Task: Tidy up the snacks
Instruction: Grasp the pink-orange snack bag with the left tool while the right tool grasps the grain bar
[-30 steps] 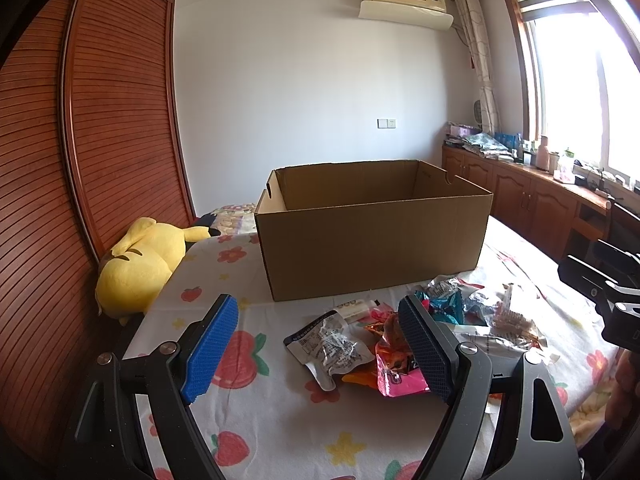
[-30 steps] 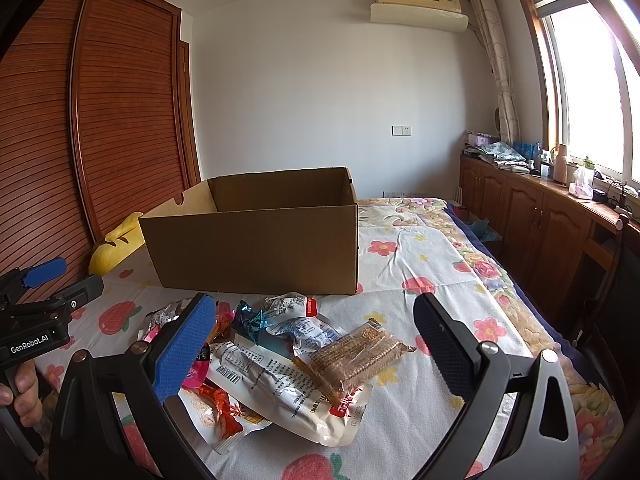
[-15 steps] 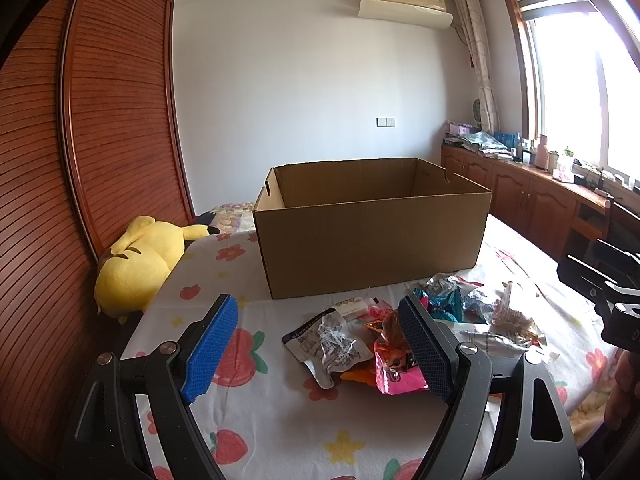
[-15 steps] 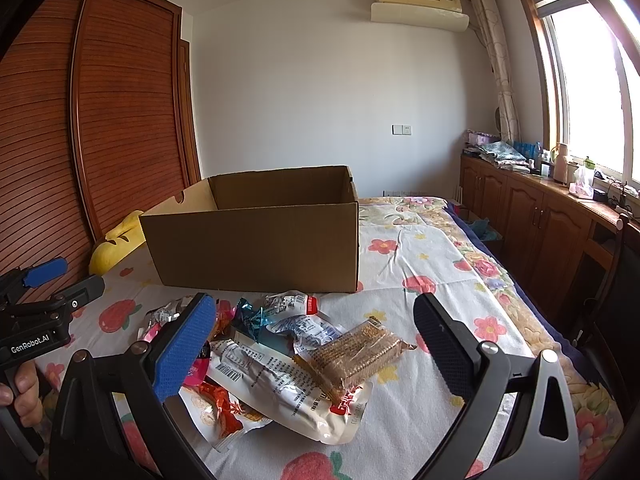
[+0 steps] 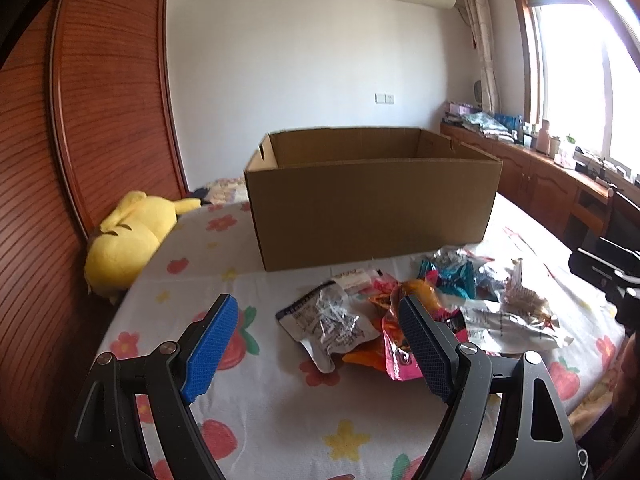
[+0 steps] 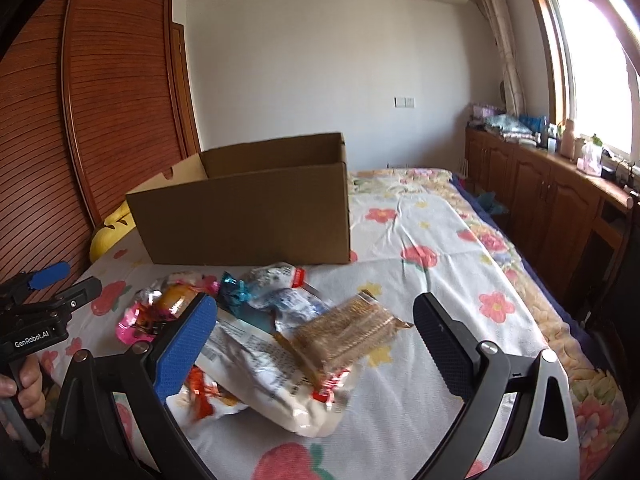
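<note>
My right gripper (image 6: 314, 344) has tipped down toward the snacks since a moment ago; my left gripper (image 5: 316, 344) has barely shifted. A flowered sheet (image 6: 432, 280) covers the bed, with a wooden wardrobe (image 5: 100, 100) at nine o'clock and a window (image 6: 600, 60) at two. Both grippers are spread wide, holding nothing. The cardboard box (image 5: 372, 200) stands open at twelve o'clock. The cracker pack (image 6: 348, 330) lies between my right fingers, the crinkled wrapper (image 5: 326, 320) between my left.

Flowered bed (image 6: 440, 264) carries cardboard box (image 5: 372, 200), snack packets (image 6: 280, 344), yellow plush (image 5: 124, 236)
</note>
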Motion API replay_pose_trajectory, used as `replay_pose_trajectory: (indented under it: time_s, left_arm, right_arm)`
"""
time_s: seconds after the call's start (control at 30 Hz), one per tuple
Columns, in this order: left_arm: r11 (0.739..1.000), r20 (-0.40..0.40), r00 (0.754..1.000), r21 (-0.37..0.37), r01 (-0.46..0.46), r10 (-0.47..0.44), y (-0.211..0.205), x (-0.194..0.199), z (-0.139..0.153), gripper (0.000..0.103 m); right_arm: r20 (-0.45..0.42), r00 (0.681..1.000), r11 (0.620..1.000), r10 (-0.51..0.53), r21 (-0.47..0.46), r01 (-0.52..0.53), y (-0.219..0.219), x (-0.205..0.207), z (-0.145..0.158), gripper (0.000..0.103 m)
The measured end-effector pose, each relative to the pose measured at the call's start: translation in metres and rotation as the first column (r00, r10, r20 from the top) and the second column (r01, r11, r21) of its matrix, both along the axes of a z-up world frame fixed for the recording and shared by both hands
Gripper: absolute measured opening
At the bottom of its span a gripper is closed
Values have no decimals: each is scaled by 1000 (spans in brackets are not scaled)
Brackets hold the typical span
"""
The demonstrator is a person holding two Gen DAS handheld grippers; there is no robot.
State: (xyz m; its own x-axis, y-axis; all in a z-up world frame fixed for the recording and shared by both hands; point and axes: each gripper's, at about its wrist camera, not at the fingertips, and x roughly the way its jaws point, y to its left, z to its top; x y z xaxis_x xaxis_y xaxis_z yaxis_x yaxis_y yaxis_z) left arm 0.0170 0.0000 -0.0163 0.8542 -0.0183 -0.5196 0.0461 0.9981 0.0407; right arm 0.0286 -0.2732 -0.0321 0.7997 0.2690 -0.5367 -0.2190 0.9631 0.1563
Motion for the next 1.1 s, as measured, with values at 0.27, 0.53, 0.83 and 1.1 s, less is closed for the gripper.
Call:
replay_pose_trajectory:
  time_s: [0.27,0.53,0.83,1.1]
  left_arm:
    - [997,-130,989,-50,66,-72,-2,28,-2,84]
    - [993,-165,980,-41,108,-113,-6,38,8,84]
    - [984,-245,955,-94,151,-170,-13,60,5,84]
    - [974,-301,928,-120,193,-221,-28,82,7,84]
  right_arm:
    - [-188,978,996,85,26,-82,-11,40,-26,84]
    - [-312,942,990,120,109,-90,-14,63,-45,78]
    - [-365,925,994,104,75,-82,-11,83,-60,77]
    - [-340,934,992,108,-21,-122,-7,91,-64,69]
